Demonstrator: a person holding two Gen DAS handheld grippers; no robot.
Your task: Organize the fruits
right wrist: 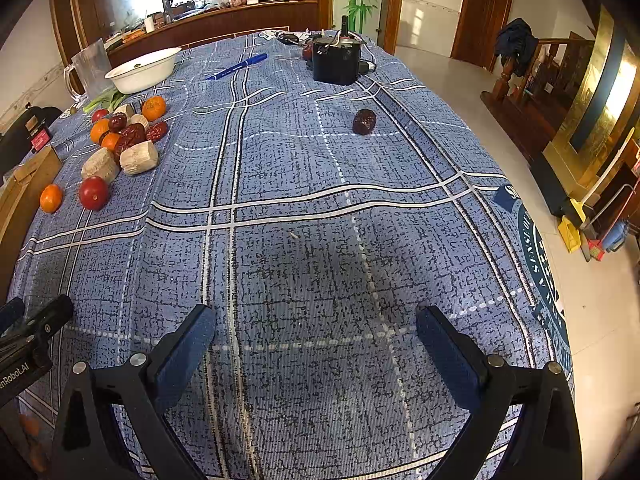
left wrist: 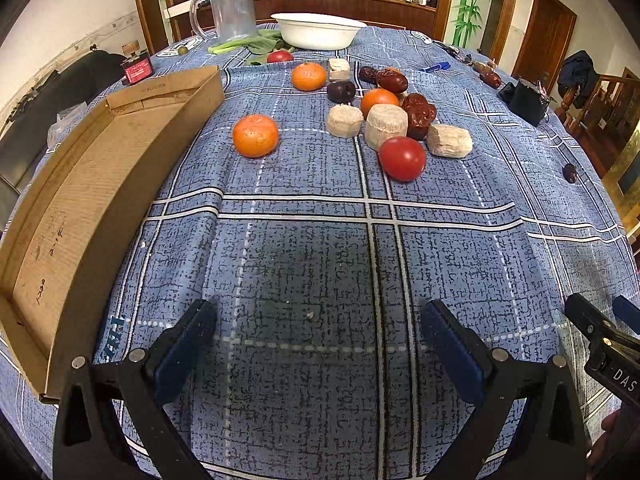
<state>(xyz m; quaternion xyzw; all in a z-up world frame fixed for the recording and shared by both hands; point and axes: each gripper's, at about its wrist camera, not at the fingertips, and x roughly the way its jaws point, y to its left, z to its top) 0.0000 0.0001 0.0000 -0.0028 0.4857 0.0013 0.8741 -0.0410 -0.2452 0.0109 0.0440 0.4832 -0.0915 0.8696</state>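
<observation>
A blue checked tablecloth is seen, with a cardboard tray lying empty at its left. Oranges, tomatoes and dates are clustered beyond. The left gripper and right gripper are held released, jaws spread, above bare cloth.

Three oranges, two tomatoes, perhaps four dates
</observation>
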